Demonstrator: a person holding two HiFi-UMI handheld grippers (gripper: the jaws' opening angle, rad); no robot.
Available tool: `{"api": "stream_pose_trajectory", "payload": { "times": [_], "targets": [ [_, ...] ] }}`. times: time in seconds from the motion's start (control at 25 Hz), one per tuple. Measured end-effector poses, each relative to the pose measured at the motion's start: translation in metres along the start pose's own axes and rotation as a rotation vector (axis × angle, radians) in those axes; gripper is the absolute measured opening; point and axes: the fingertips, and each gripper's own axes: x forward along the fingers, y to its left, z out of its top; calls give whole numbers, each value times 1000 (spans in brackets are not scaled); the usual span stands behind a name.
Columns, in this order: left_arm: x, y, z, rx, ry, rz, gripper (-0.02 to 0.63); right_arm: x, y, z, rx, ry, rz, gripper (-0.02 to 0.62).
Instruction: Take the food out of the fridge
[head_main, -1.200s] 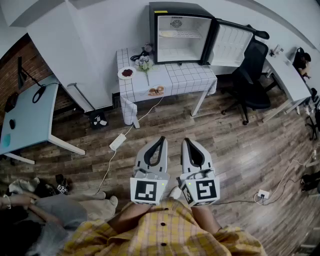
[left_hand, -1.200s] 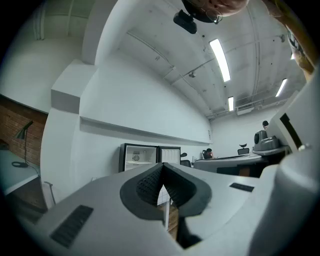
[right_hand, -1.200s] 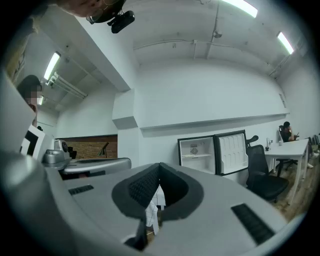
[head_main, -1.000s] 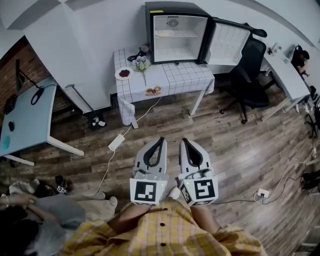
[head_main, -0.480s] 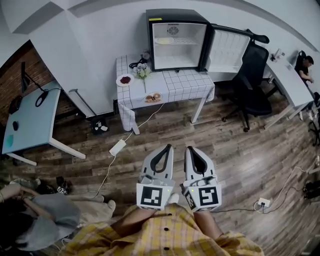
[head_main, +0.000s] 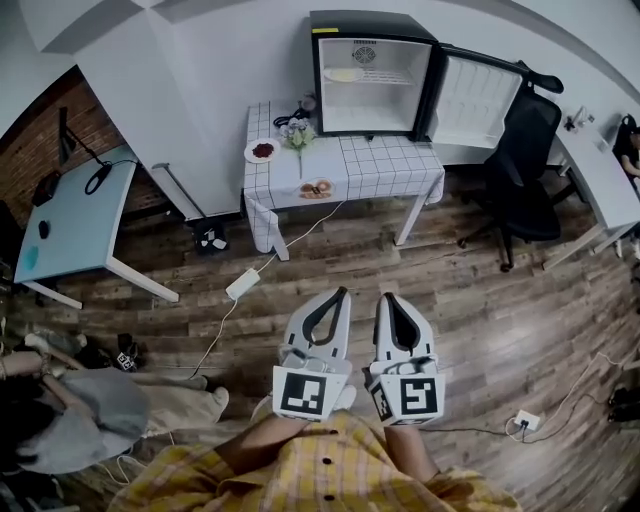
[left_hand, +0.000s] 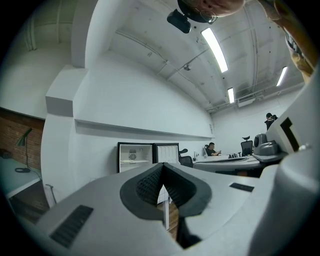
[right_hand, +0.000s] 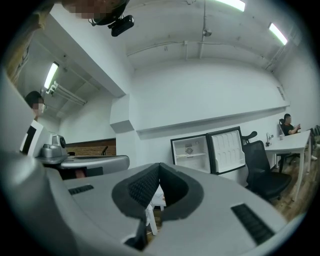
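Note:
A small black fridge (head_main: 375, 75) stands on the far end of a table with a checked cloth (head_main: 380, 165), and its door (head_main: 478, 100) is swung open to the right. A pale plate of food (head_main: 343, 75) lies on its upper shelf. Far from it, over the wooden floor, my left gripper (head_main: 340, 295) and right gripper (head_main: 388, 297) are held side by side, both shut and empty. The left gripper (left_hand: 162, 167) points level at the fridge (left_hand: 134, 157) across the room. So does the right gripper (right_hand: 159, 167), with the fridge (right_hand: 191, 152) beyond it.
On the table are a plate of red food (head_main: 262, 151), a plate of snacks (head_main: 316, 188) and flowers (head_main: 298, 133). A black office chair (head_main: 525, 170) stands right of the table. A power strip (head_main: 243, 283) lies on the floor, with a desk (head_main: 70, 225) at the left. A person (head_main: 70, 400) sits low left.
Both grippers have moved together a little across the floor, still shut and side by side. The fridge and table sit further right in the head view.

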Motion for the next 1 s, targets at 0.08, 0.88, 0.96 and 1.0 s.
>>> {"api": "stream_pose_trajectory", "payload": {
  "times": [0.08, 0.88, 0.96, 1.0],
  "targets": [
    [9, 1, -5, -8, 6, 1, 8, 6, -6, -3, 2, 5, 1, 6],
    [183, 101, -13, -42, 20, 2, 8, 185, -80, 13, -26, 6, -45, 6],
    [201, 118, -9, -41, 8, 2, 8, 209, -80, 16, -26, 6, -44, 6],
    [209, 125, -8, -43, 5, 2, 8, 220, -80, 17, -26, 6, -45, 6]
  ]
}}
